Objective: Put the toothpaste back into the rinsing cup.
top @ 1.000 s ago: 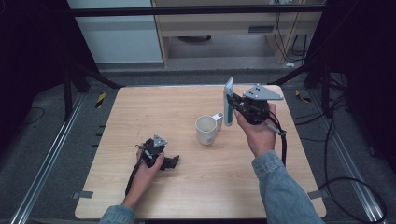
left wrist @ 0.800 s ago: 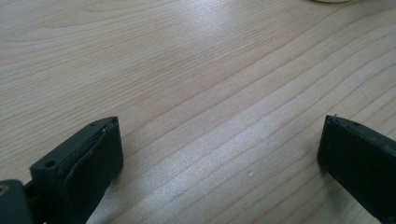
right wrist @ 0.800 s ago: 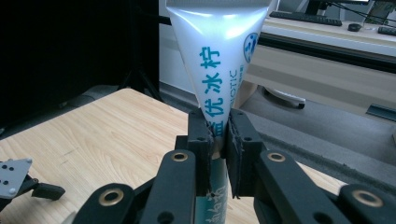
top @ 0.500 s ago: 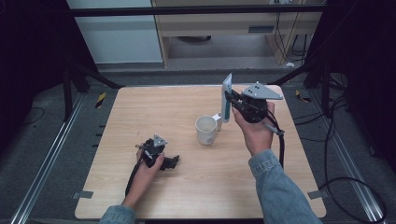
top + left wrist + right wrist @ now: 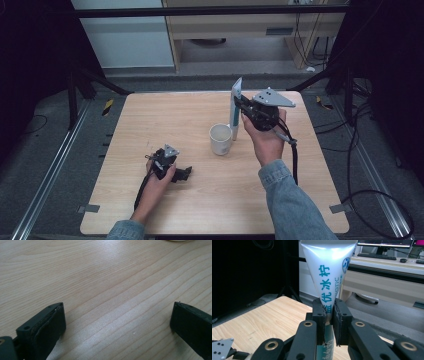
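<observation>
Over at the lower left of the high view, the left gripper [image 5: 182,173] sits low on the wooden table [image 5: 150,115], held by the person's left hand [image 5: 159,176]. Its own view has the two black jaws standing wide apart at the bottom corners with nothing between them but bare wood grain, plus a sliver of something pale at the top edge that's too cut off to call.

Around the middle of the high view there's a white cup [image 5: 220,139] standing upright on the table. Just right of it is the tube [image 5: 235,107], white with a blue-green end at the bottom, held upright with its flat crimped end up top and its lower end just beside the cup. Whether it touches the cup I can't tell.

The right gripper [image 5: 241,106], in the right hand [image 5: 267,142], has its jaws clamped tight on that tube about midway up. The right gripper view gives what the high one can't: the tube [image 5: 329,277] has blue Chinese characters running down it, some small Latin lettering and a round blue logo, and it fans wide toward the top of the frame
</observation>
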Demonstrator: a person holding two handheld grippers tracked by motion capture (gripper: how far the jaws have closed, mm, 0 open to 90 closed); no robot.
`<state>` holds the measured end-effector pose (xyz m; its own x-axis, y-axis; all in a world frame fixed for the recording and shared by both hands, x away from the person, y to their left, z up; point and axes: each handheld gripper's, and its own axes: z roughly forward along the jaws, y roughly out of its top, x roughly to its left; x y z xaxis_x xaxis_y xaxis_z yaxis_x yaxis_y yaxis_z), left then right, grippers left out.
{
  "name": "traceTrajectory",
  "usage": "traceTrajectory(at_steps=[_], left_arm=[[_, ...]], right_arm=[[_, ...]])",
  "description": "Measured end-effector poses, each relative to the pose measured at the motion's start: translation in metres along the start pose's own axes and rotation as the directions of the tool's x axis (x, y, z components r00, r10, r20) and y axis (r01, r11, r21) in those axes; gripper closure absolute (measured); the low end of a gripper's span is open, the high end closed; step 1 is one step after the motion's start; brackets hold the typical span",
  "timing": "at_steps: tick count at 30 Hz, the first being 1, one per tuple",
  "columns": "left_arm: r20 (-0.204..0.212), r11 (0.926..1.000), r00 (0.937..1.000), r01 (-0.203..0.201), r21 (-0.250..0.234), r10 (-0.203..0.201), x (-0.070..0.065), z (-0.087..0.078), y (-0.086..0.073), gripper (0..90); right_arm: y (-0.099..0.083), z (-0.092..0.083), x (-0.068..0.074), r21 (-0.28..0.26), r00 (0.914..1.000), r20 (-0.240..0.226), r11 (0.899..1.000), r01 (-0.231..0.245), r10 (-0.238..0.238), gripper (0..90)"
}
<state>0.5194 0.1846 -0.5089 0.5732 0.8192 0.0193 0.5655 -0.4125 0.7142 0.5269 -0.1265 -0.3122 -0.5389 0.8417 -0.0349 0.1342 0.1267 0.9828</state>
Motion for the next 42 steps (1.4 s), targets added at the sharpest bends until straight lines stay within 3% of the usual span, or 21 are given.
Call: traceTrajectory(at_steps=[20,42], left_arm=[[0.002,1.0000,1.0000,-0.001,0.001,0.001,0.000,0.000,0.000,0.0],[0.002,1.0000,1.0000,-0.006,0.005,0.006,0.000,0.000,0.000,0.0]], right_arm=[[-0.012,0.018,0.007,-0.002,0.9979,-0.016,0.998,-0.063,0.063,81.0],[-0.025,0.027,0.008,0.017,0.9968,-0.019,0.997,-0.078,0.078,80.9]])
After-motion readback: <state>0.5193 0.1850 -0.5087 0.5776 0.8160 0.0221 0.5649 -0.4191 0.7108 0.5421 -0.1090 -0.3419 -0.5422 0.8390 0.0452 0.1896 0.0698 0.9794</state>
